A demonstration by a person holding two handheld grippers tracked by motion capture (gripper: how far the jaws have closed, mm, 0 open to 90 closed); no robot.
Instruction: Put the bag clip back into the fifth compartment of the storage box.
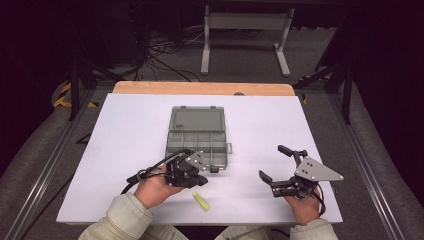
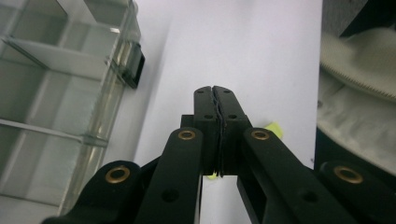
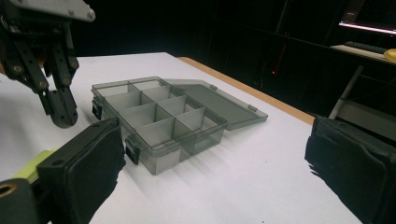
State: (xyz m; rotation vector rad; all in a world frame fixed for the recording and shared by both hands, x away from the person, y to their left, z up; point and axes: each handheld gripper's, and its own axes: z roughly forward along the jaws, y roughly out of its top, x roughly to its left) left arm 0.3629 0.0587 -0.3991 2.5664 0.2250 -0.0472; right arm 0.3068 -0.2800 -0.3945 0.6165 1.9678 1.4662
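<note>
Grey organiser box (image 1: 196,134): translucent plastic, lying open at the middle of the bench; all places below are given relative to this box.
Box lid: swung fully back, flat on the bench on the far side of the box, away from the person.
Box compartments (image 3: 159,112): divided by thin partitions; no contents can be made out in them.
Box latches (image 3: 132,151): dark clips on the near wall, hanging free.
Yellow piece (image 1: 201,201): small flat strip on the bench, on the person's side of the box, near its right front corner and apart from it.
Left tongs (image 1: 207,176): just off the near edge of the box, above the yellow piece; the two jaws are pressed together with nothing between them.
Left tongs, own view (image 2: 215,95): closed tips point over bare white surface, the box wall at the left, a corner of the yellow piece (image 2: 274,129) showing beside the right jaw.
Right tongs (image 1: 275,162): well to the right of the box, level with its near edge; jaws stand wide apart, nothing between them.
Bench (image 1: 125,130): white sheet over a wooden top, the wood showing beyond the lid.
</note>
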